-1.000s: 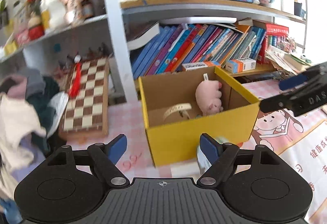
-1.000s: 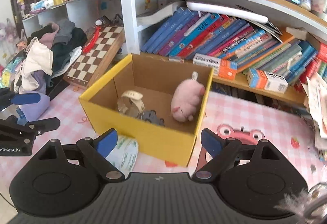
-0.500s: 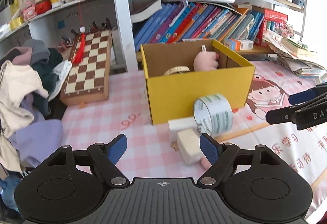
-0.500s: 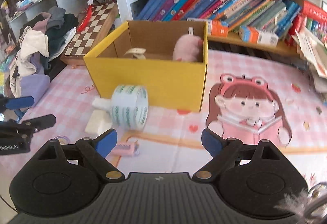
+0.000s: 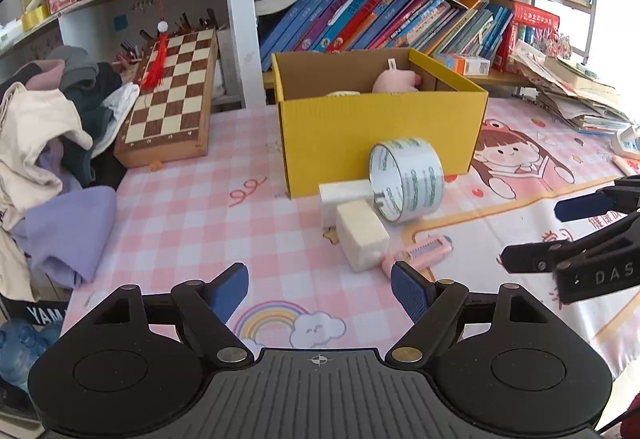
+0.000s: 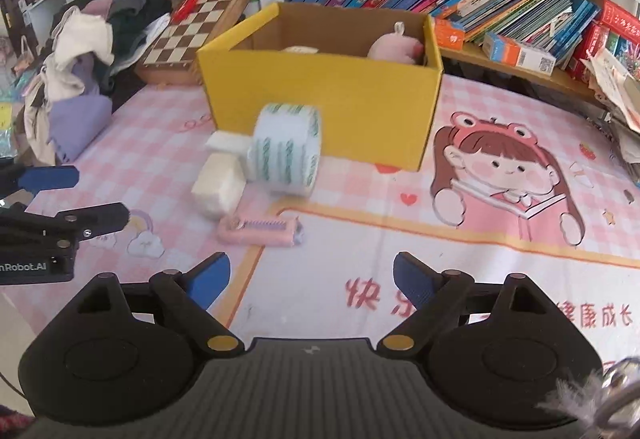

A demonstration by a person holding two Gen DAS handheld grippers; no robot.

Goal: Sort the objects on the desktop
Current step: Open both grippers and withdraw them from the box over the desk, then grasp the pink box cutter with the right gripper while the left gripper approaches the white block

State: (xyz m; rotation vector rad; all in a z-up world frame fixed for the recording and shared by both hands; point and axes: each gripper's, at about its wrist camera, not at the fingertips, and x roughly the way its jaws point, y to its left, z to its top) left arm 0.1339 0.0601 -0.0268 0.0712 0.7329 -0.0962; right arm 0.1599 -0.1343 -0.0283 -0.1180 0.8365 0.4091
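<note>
Covering the desk is a pink checked cartoon-print mat [image 6: 400,239], with a yellow cardboard box [image 5: 380,131] sitting before leaning shelved books [image 5: 380,19]. A clear tape roll [image 5: 406,179], white foam blocks [image 5: 360,235] and a pink comb [image 6: 260,231] are lying just before it (a pink plush [image 6: 394,47] inside). The left gripper [image 5: 320,287] and right gripper [image 6: 310,279] are hovering, jaws apart, empty.

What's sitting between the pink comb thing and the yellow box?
The tape roll and two white blocks lie between the pink comb and the yellow box, clearest in the right wrist view.
</note>
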